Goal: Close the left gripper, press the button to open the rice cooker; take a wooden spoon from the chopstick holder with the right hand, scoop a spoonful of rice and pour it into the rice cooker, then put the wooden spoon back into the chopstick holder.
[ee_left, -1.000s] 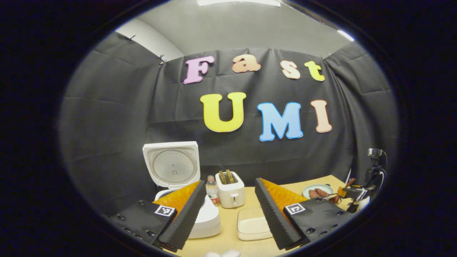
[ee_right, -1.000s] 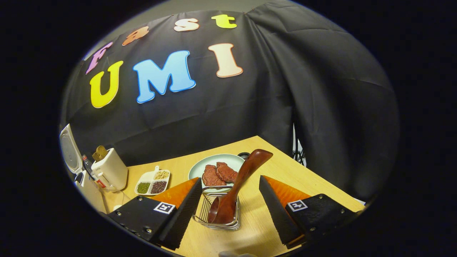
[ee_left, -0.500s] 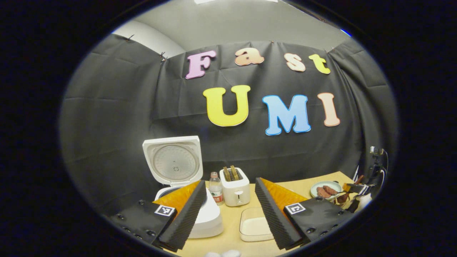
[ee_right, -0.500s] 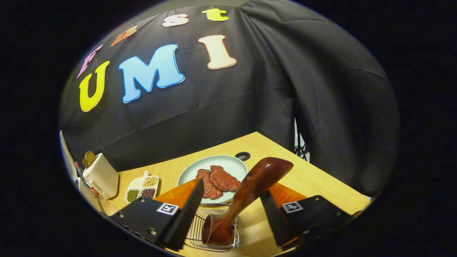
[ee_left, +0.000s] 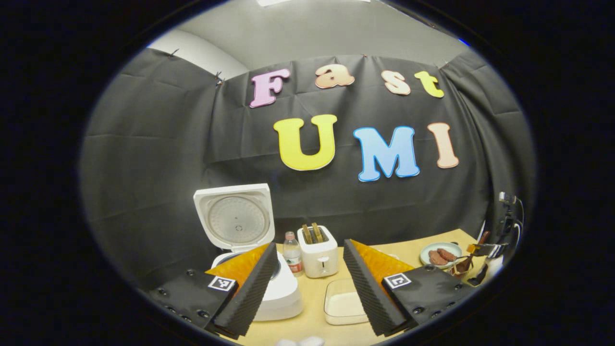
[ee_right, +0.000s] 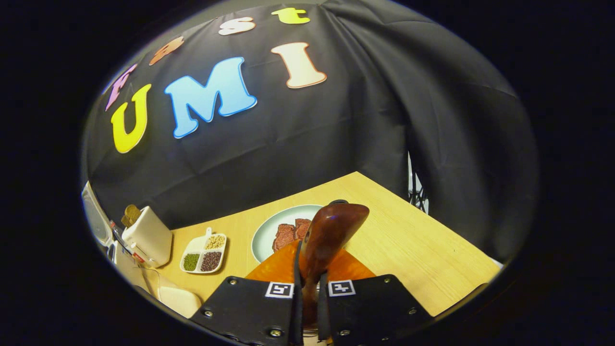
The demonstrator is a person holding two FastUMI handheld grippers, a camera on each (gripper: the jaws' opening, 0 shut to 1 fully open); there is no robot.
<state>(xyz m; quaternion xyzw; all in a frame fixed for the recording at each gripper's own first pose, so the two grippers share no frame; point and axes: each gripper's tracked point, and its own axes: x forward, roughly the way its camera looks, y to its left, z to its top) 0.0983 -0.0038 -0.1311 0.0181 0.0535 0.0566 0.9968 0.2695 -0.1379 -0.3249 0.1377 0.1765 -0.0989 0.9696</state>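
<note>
The white rice cooker (ee_left: 283, 293) stands at the left with its lid (ee_left: 235, 216) raised upright. My left gripper (ee_left: 307, 283) hovers open in front of it, holding nothing. A white container of rice (ee_left: 343, 302) lies between its fingers, farther off. In the right gripper view, my right gripper (ee_right: 307, 278) is shut on the handle of the dark wooden spoon (ee_right: 331, 230), whose end sticks up past the fingers. The chopstick holder is hidden under the fingers. Far right in the left gripper view I see the right gripper (ee_left: 483, 252).
A white toaster (ee_left: 317, 247) and a small bottle (ee_left: 292, 254) stand behind the rice container. A plate with meat (ee_right: 283, 228) and a divided dish of beans (ee_right: 204, 250) lie on the wooden table (ee_right: 408, 240). The table's right edge is near.
My right gripper came down over the spoon and shut on its handle. The wire holder dropped out of sight under the fingers. The left gripper stayed open and drew back slightly.
</note>
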